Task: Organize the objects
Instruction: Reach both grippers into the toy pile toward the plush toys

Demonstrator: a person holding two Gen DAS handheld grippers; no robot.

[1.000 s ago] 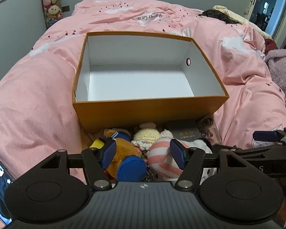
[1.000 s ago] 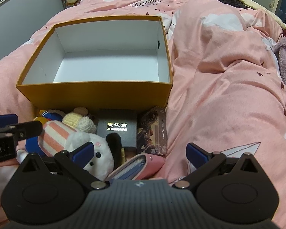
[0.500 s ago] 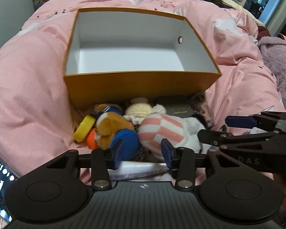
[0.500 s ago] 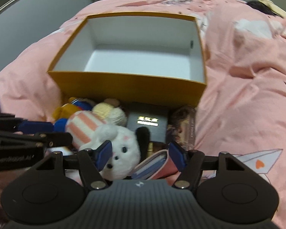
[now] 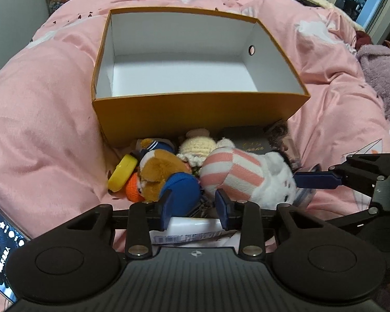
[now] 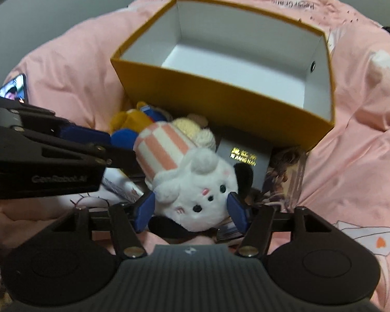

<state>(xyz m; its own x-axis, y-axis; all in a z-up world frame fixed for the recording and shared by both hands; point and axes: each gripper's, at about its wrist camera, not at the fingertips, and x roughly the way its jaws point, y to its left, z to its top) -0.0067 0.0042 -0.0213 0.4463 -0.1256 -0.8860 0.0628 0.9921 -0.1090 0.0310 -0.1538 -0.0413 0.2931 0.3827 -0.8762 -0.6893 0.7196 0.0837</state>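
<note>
An open orange box [image 5: 195,114] with a white inside stands on the pink duvet. Toys lie heaped against its near wall. My right gripper [image 6: 191,208] is shut on the head of a white plush with a pink-striped hat [image 6: 195,189], one pad against each cheek. My left gripper [image 5: 195,205] hangs over the blue foot of a brown plush [image 5: 158,171]. Its jaws are closing, the foot lies just ahead of the gap, and the right pad stands clear of it. A white packet [image 5: 192,227] lies under that gripper.
A yellow ring [image 5: 122,174] and a cream crochet doll [image 5: 197,145] lie beside the brown plush. A black box with gold lettering [image 6: 244,153] and a printed card pack [image 6: 283,179] sit at the orange box's corner. A lit phone [image 6: 13,91] lies left; a purple blanket [image 5: 382,78] lies right.
Both pairs of jaws have narrowed. My right gripper swung left from the pink case and closed on the white plush's head. My left gripper tipped down toward the brown plush.
</note>
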